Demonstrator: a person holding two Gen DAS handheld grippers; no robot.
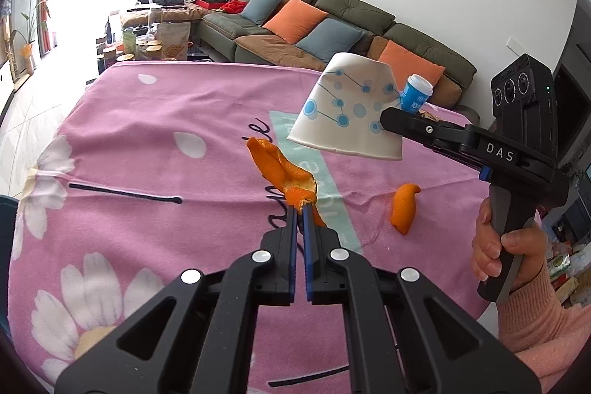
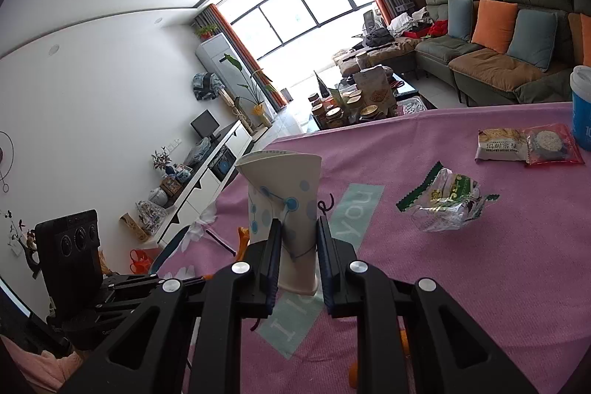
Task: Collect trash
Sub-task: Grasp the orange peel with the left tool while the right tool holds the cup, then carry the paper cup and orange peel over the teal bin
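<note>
In the left wrist view, the lower end of the orange peel (image 1: 284, 168) vanishes between the pads of the left hand-held gripper (image 1: 300, 209), so how much is clamped cannot be told. The right hand-held gripper (image 1: 386, 120) covers part of the flattened paper cup (image 1: 347, 113), which in turn hides the base of the blue cup (image 1: 415, 95) behind it. In the right wrist view, that blue cup (image 2: 581, 106) is cut off by the picture's right edge. The print on the snack packets (image 2: 528, 144) is too small to read. The crumpled wrapper (image 2: 445, 202) shows no legible label. The jars on the low table (image 2: 354, 106) beyond the surface (image 2: 480, 264) blur together.
</note>
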